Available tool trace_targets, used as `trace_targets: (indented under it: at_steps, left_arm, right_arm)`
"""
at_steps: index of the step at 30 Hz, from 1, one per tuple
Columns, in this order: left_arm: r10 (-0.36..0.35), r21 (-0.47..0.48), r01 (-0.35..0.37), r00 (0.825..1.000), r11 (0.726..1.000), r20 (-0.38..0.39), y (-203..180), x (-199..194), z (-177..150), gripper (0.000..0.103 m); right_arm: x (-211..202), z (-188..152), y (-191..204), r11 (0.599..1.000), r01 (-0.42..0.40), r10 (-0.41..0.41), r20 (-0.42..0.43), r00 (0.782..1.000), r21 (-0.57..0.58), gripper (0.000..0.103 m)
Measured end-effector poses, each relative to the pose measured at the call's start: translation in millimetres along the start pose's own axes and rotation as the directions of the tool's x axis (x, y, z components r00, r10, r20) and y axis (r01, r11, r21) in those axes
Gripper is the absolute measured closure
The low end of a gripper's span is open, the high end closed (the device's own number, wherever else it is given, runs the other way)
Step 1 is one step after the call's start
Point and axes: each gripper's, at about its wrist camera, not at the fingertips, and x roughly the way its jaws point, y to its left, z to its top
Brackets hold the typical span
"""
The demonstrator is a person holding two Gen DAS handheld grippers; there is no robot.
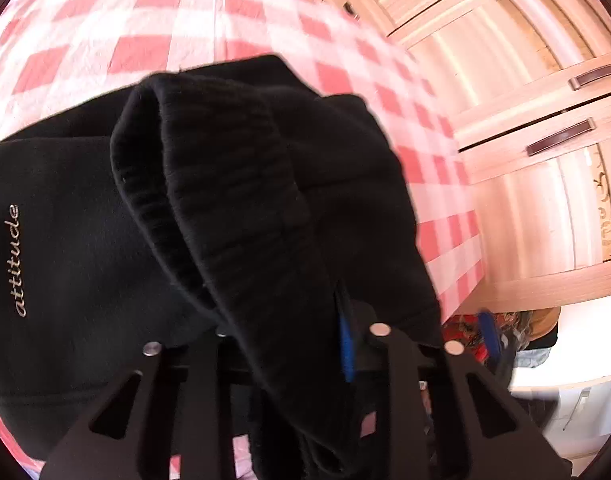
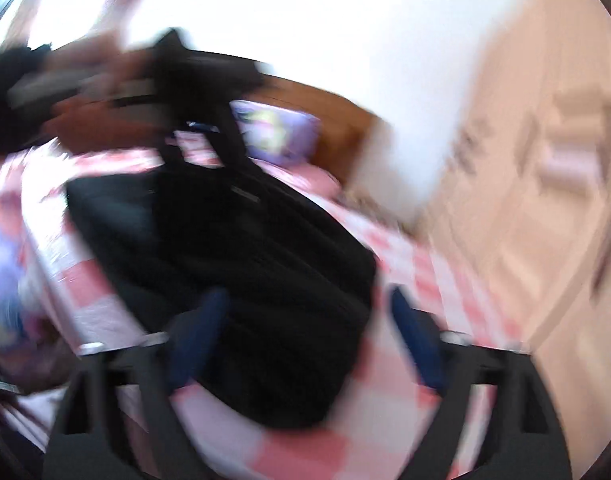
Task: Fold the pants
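The black pants [image 1: 85, 240] lie on a red and white checked bedspread [image 1: 153, 28], with the word "attitude" on the cloth at the left. My left gripper [image 1: 305, 344] is shut on a ribbed cuff of the pants [image 1: 233, 184] and holds it lifted over the rest; one blue pad [image 1: 346, 344] shows beside the cloth. In the blurred right wrist view the pants [image 2: 233, 248] lie folded on the bed. My right gripper [image 2: 305, 320] is open and empty just above their near edge, blue fingers [image 2: 197, 336] apart. The left hand and gripper [image 2: 105, 80] show at the upper left.
Pale wooden wardrobe doors [image 1: 537, 100] with dark handles stand to the right of the bed. A purple pillow [image 2: 277, 132] and a brown headboard [image 2: 337, 120] are at the far end. The bed's edge [image 1: 465, 240] runs close on the right.
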Motion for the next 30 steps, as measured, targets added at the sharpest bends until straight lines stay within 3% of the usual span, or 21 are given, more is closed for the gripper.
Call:
trace_targets:
  at_steps: [4,11,15,16,20,23,25,27,28,29,30]
  left_arm:
    - [-0.031,0.050,0.027,0.997,0.998,0.066,-40.5,-29.2,8.1,0.080]
    - [-0.038,0.172,0.020,0.994,0.985,0.103,-138.8,-61.5,38.9,0.080]
    - [-0.018,0.169,-0.003,0.992,0.986,0.125,-147.6,-80.1,46.3,0.080]
    - [-0.011,0.164,-0.012,0.990,0.986,0.138,-142.2,-91.1,44.8,0.080]
    - [0.009,0.087,-0.025,0.982,0.996,0.186,-69.4,-142.9,28.9,0.081]
    - [0.020,-0.059,-0.010,0.983,0.998,0.183,20.2,-153.0,12.1,0.081]
    - [-0.017,-0.161,0.046,0.984,0.986,0.177,96.6,-139.1,-1.7,0.081]
    - [-0.059,-0.294,0.096,0.990,0.951,0.131,175.0,-103.1,-20.4,0.081]
    - [-0.078,-0.335,0.113,0.990,0.935,0.116,201.6,-83.8,-31.2,0.079]
    - [-0.152,-0.340,0.197,0.976,0.919,0.156,215.9,-77.0,-36.4,0.079]
    - [-0.256,-0.325,0.322,0.939,0.889,0.229,228.4,-78.6,-45.3,0.079]
  right_arm:
    - [-4.8,-21.1,-26.9,0.987,-0.054,0.063,-0.052,0.997,0.152,0.016]
    - [14.0,-11.7,15.2,0.996,-0.036,0.041,-0.055,0.998,0.082,0.016]
    - [30.2,-10.7,44.3,0.985,0.164,-0.168,-0.069,0.983,-0.061,0.016]
    - [33.6,-12.2,44.4,0.981,0.173,-0.179,-0.068,0.982,-0.083,0.016]
    - [20.7,-7.6,61.0,0.965,0.212,-0.211,0.025,0.977,-0.155,0.016]
    - [25.8,-2.9,74.2,0.956,0.212,-0.208,0.045,0.977,-0.204,0.016]
    - [37.1,-4.6,84.3,0.957,0.176,-0.177,0.016,0.984,-0.231,0.016]
    - [45.6,-12.0,98.6,0.942,0.165,-0.180,-0.026,0.983,-0.294,0.016]
    - [44.2,-15.0,101.6,0.933,0.186,-0.197,-0.003,0.980,-0.309,0.016]
    - [42.4,-15.5,103.7,0.930,0.189,-0.197,0.005,0.980,-0.315,0.016]
    - [42.8,-14.4,101.5,0.934,0.176,-0.188,-0.008,0.982,-0.312,0.016]
